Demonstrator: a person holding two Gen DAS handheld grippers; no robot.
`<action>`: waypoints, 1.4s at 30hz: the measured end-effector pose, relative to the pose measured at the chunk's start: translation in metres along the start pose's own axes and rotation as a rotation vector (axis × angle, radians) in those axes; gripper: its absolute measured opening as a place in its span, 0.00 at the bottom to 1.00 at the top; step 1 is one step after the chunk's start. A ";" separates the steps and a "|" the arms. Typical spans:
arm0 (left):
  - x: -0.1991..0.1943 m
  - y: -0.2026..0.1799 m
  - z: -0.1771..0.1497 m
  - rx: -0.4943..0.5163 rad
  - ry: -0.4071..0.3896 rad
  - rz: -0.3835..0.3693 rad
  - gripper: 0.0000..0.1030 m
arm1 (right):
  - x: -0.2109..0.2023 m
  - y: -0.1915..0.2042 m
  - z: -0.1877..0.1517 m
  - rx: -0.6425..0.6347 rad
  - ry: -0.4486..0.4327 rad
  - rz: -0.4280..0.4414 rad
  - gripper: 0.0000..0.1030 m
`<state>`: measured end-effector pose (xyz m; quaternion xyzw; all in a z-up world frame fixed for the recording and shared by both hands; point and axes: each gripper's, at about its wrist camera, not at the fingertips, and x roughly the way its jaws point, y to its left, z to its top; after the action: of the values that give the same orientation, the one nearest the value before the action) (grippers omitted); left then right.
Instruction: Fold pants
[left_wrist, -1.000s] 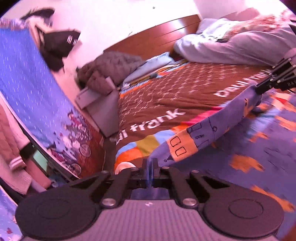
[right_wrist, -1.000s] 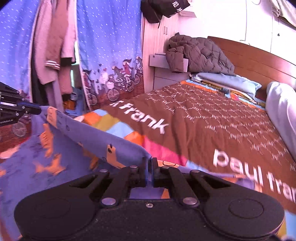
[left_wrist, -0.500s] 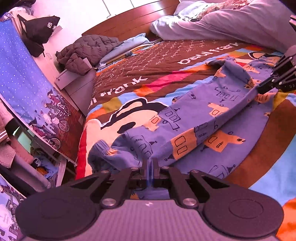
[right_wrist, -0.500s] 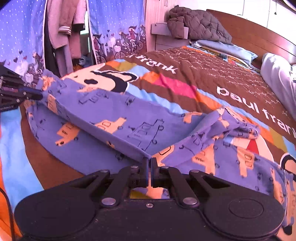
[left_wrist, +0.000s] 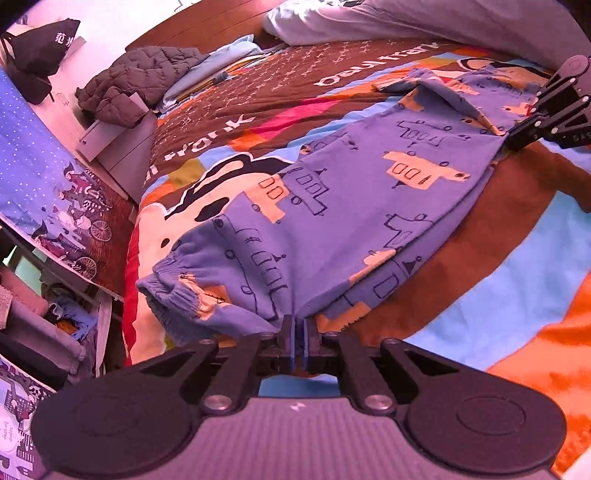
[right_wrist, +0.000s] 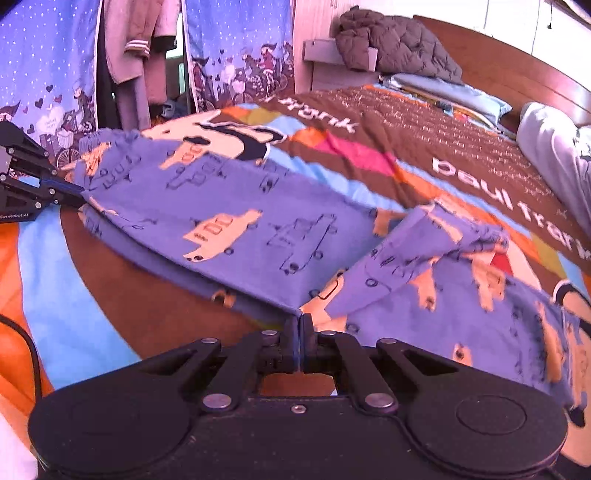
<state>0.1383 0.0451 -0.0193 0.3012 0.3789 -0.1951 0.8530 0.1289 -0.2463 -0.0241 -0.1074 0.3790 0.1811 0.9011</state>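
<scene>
Blue pants (left_wrist: 354, 206) with orange train prints lie on the bed, one leg laid over the other. My left gripper (left_wrist: 298, 325) is shut on the pants near the ribbed ankle cuff (left_wrist: 173, 288). My right gripper (right_wrist: 300, 321) is shut on the pants' edge at the other end of the leg (right_wrist: 229, 221). Each gripper shows in the other's view: the right one (left_wrist: 513, 142) at the far right, the left one (right_wrist: 79, 197) at the far left. The waist part (right_wrist: 480, 273) lies rumpled at the right.
The bed has a colourful cartoon cover (left_wrist: 498, 266) with brown bands. A dark quilted jacket (left_wrist: 136, 81) lies on a nightstand by the headboard. Pillows and a grey duvet (left_wrist: 443, 26) lie at the head. A blue curtain (right_wrist: 236, 48) and hanging clothes stand beside the bed.
Both grippers have come down from holding the pants up in the air. The held leg now lies spread flat on the bed over the other leg.
</scene>
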 end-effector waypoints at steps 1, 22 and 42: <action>-0.003 0.001 -0.001 -0.003 -0.005 -0.018 0.09 | -0.001 0.002 -0.001 -0.005 -0.002 -0.001 0.00; 0.034 0.051 0.023 -0.656 0.156 0.059 0.80 | 0.024 -0.025 0.025 0.167 0.048 -0.236 0.55; 0.033 -0.063 0.140 -0.689 -0.048 -0.238 1.00 | -0.075 -0.134 -0.065 0.589 -0.118 -0.268 0.99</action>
<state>0.1981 -0.0980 0.0073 -0.0548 0.4348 -0.1607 0.8844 0.0929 -0.4082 -0.0070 0.1196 0.3448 -0.0508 0.9296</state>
